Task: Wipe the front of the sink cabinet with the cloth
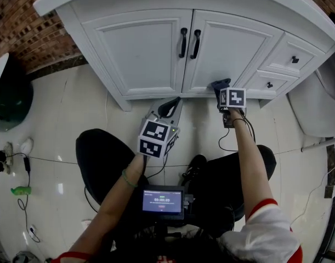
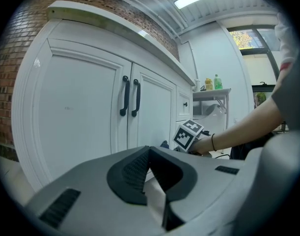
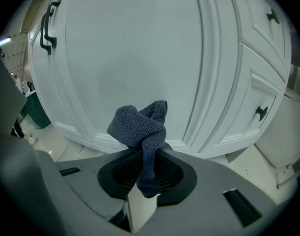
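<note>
Right gripper (image 3: 149,167) pinches cloth (image 3: 139,128) near cabinet (image 3: 140,48) base — left gripper (image 2: 150,167) pressed together, empty; floor cable (image 1: 220,141) trails behind.

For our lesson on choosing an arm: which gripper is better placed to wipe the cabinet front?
Right. The right gripper is shut on the cloth close to the cabinet door; the left gripper is shut, empty and farther back.
</note>
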`<state>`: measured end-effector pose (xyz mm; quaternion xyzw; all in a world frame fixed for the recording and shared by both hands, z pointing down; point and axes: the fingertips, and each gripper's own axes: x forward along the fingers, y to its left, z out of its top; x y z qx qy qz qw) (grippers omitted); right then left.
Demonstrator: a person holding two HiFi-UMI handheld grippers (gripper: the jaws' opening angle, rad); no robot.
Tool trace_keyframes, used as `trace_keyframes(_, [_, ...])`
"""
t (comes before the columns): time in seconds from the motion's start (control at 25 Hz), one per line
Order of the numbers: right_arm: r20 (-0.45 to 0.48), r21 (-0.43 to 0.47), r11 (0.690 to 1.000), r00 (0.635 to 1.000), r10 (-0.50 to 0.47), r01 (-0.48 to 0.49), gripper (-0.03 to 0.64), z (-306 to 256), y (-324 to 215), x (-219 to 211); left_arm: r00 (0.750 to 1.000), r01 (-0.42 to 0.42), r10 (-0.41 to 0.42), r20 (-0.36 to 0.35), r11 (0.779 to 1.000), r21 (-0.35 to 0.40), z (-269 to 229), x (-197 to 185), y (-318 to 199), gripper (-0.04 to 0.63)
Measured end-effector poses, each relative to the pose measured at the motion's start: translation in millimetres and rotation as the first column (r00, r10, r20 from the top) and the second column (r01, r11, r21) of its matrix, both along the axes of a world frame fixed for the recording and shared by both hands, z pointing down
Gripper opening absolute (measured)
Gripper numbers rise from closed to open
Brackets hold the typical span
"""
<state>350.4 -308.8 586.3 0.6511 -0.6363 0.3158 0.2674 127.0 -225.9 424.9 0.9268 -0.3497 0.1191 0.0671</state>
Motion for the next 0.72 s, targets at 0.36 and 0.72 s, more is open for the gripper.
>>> trace_keyframes(0.36, [-0.007,-0.062,0.998,1.000,-0.010,0.010,0.078,21.1,7.5,-1.1,1.000,0.015,-0.015,0.011,1.000,-0.002,2.5,-8.2,-6.9,0.020])
trace_keyframes(0.72, [-0.087,0.204,0.973,0.992,-0.090,0.106,0.078,-125.0,7.9,31.2,1.000,-0.009,0.010,-0.008,1.000,0.026,-9.2,4.3,3.9,0.020])
